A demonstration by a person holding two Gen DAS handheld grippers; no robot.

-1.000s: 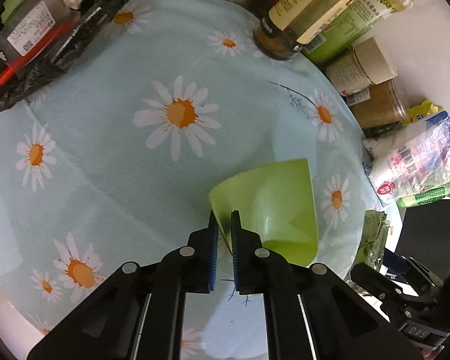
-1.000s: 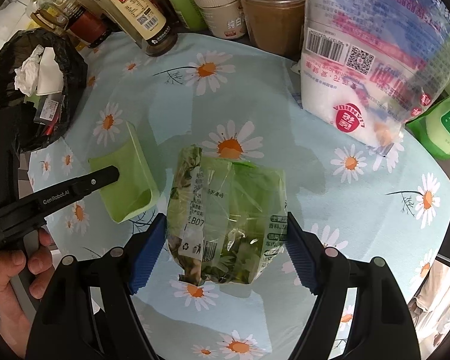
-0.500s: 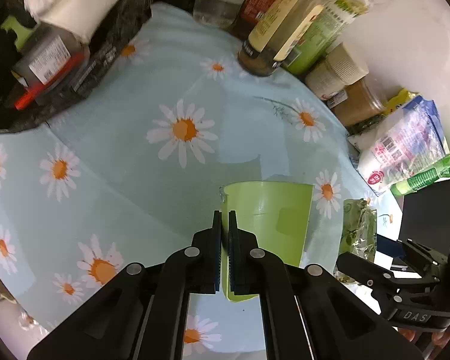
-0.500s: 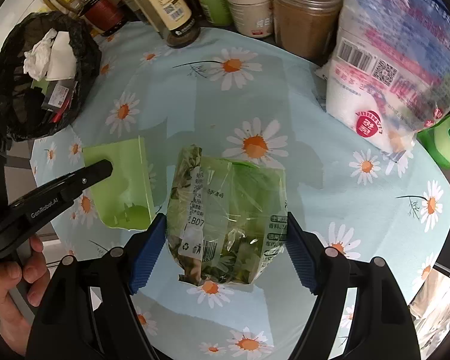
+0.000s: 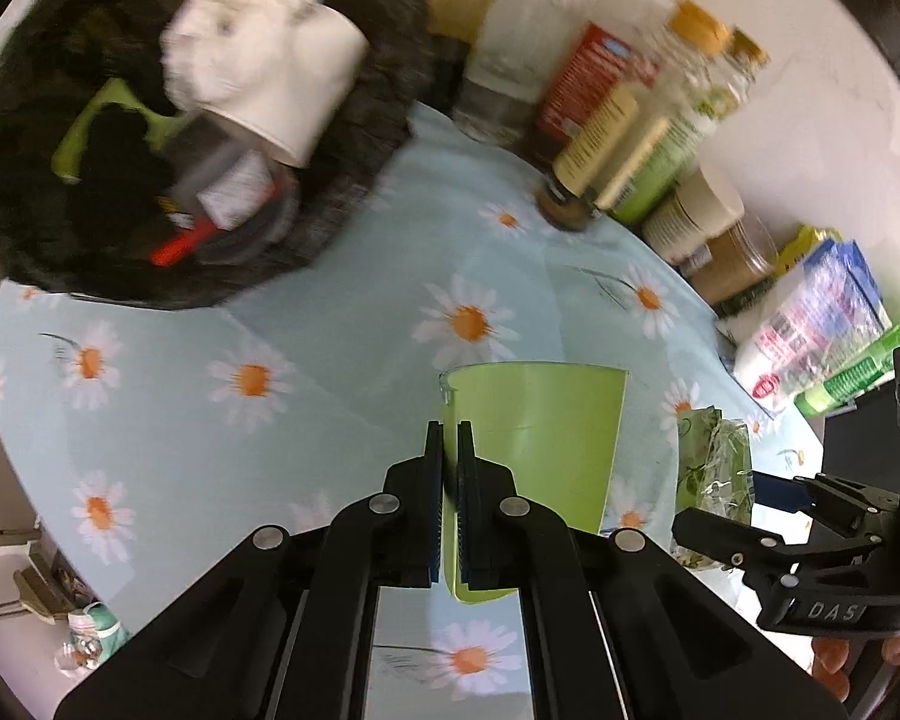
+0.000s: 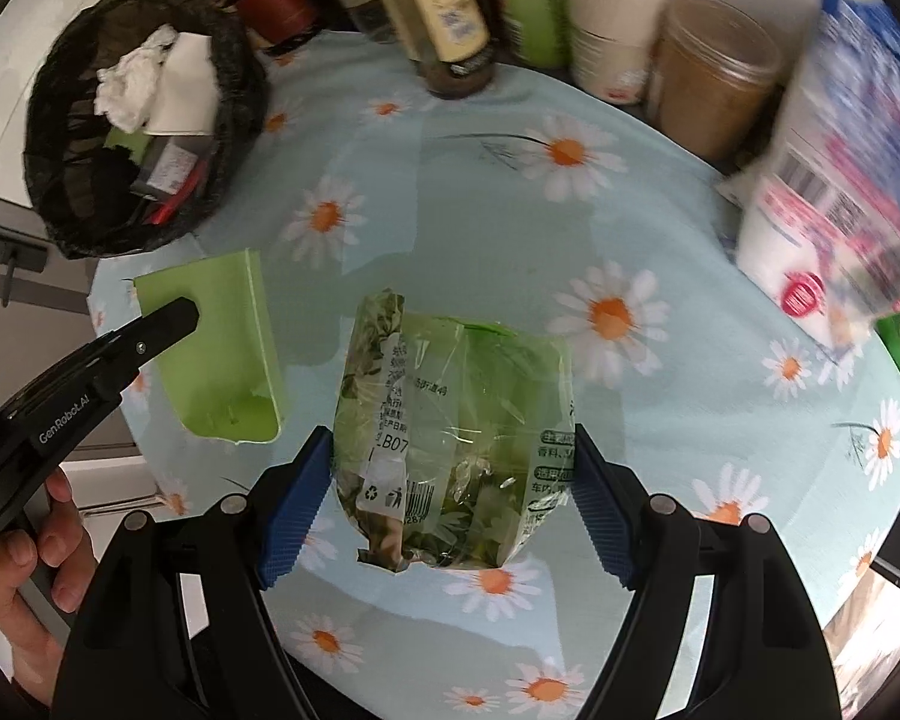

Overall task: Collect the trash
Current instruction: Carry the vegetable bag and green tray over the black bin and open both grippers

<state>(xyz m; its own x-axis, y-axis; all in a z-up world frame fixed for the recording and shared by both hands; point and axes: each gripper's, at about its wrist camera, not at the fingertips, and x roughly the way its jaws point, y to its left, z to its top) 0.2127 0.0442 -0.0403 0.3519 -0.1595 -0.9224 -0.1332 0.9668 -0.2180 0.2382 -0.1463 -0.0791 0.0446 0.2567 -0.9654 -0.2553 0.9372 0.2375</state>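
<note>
My left gripper (image 5: 450, 426) is shut on the thin wall of a lime-green plastic container piece (image 5: 540, 432), which hangs above the daisy tablecloth. From the right wrist view the same green piece (image 6: 216, 360) sits at the left, under the left gripper's black fingers (image 6: 174, 318). My right gripper (image 6: 453, 450) is shut on a clear green snack bag (image 6: 450, 408), with its blue pads pressed on both sides. The black-lined trash bin (image 5: 342, 192) lies ahead of the left gripper, holding crumpled white paper and wrappers. That bin (image 6: 246, 96) is at the upper left in the right wrist view.
Sauce bottles (image 6: 444, 18), paper cups (image 6: 612, 30), a brown-filled jar (image 6: 714, 72) and a white printed pouch (image 6: 810, 210) crowd the back and right of the round table. A hand (image 6: 30, 546) holds the left gripper at the table's left edge.
The left gripper has risen with the green piece and swung toward the bin, which now fills its upper left view. The right gripper has carried the snack bag leftward toward the bin.
</note>
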